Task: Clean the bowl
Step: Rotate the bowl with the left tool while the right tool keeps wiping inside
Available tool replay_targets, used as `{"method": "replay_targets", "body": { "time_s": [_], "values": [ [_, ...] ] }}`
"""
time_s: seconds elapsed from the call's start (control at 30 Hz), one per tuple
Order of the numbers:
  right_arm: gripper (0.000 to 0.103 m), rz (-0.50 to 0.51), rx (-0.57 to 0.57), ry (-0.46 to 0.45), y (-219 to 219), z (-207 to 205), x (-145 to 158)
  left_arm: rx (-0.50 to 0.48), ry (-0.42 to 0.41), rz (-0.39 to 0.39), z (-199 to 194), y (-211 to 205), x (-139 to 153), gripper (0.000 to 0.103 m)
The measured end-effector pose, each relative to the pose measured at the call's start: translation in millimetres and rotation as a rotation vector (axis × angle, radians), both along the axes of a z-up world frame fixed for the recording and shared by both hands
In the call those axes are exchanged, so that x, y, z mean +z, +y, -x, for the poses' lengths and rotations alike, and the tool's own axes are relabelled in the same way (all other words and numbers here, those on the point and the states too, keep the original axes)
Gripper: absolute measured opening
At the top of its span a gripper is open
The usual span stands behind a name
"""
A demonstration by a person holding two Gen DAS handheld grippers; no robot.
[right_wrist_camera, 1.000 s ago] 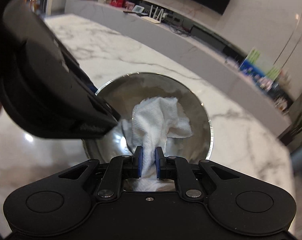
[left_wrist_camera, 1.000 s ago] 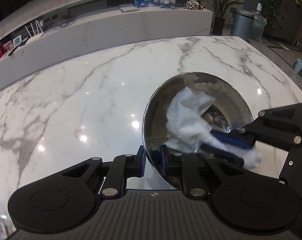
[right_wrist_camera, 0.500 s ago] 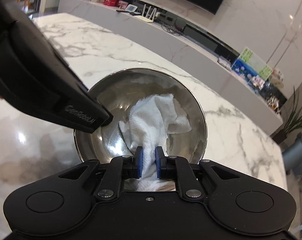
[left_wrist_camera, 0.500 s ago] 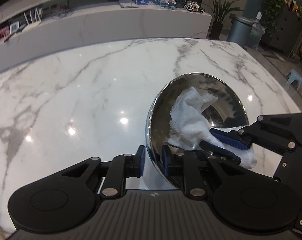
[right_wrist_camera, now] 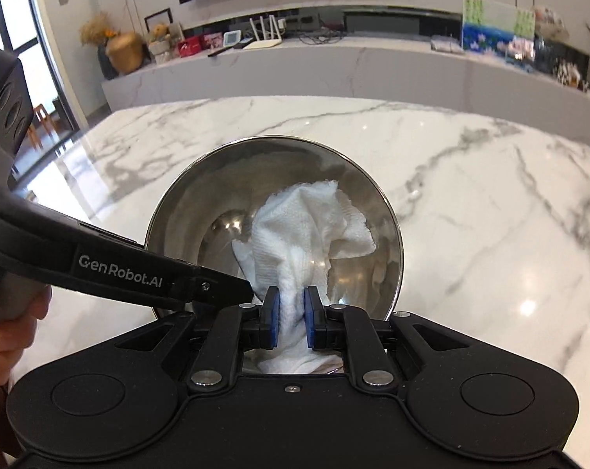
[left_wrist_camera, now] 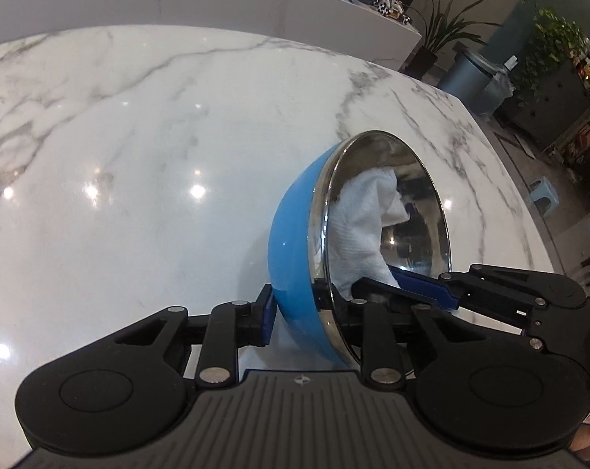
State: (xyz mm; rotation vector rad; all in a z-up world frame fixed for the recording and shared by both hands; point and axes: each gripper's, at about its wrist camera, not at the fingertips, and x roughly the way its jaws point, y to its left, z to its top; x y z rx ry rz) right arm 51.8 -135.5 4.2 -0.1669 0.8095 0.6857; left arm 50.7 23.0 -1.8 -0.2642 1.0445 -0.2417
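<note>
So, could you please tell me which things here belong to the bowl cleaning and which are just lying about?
In use: bowl, white cloth, left gripper on the bowl's rim, right gripper pinching the cloth.

Lying about: router, gold vase, bin, potted plants.

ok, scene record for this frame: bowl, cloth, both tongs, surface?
bowl: blue outside, steel inside, tipped on its side, rim between the left tongs' fingers
cloth: white, inside the bowl
left tongs: straddling the bowl wall, have just been opening; grip unclear
right tongs: shut on cloth
surface: marble table
</note>
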Motion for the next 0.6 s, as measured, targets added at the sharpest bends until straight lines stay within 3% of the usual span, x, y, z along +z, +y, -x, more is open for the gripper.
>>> {"method": "replay_targets", "body": {
  "time_s": [0.1,0.4,0.6],
  "values": [
    [0.010,0.088,0.041,-0.079,12,9,-2,-0.014,-0.007,-0.025,0,-5,2,0.023],
    [0.010,0.469,0.157,-0.427,44,43,-24,-0.049,-0.040,-0.119,4,-16,8,0.020],
    [0.010,0.457,0.138,-0.414,43,42,-22,-0.059,-0.058,-0.165,6,-18,11,0.019]
  ]
}}
